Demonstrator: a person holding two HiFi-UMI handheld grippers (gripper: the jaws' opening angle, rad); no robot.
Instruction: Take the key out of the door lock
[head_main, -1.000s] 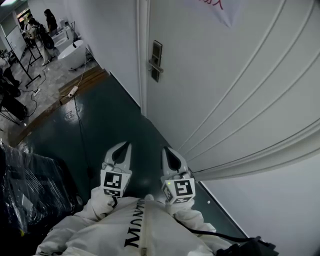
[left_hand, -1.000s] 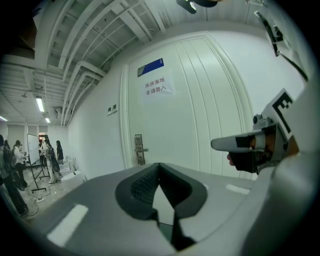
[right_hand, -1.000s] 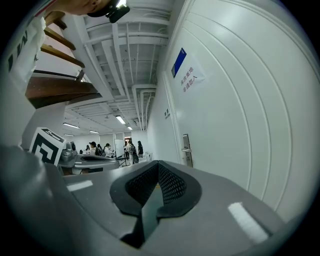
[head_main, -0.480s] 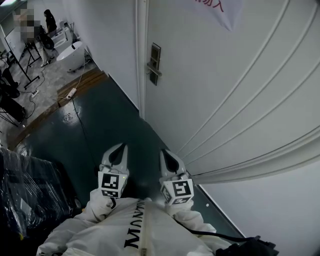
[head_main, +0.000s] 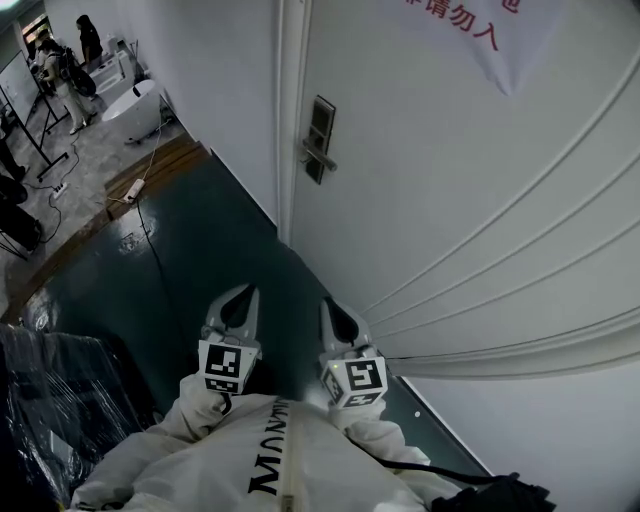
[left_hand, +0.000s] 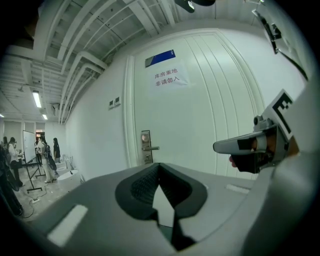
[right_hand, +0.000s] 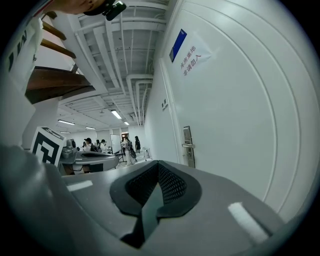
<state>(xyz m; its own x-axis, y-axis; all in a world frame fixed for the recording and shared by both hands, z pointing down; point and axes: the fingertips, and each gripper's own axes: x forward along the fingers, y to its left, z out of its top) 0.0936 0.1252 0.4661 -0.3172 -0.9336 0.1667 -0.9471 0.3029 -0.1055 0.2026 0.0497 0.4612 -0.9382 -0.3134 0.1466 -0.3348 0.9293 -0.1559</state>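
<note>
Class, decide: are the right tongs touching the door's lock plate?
Apart. The head view shows the right tongs low in frame, with dark floor between them and the lock plate.

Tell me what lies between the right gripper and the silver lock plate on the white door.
Only bare dark green floor, from right gripper to silver lock plate; head view shows it.

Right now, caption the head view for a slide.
Shut, empty left gripper and right gripper held short of the door lock.
</note>
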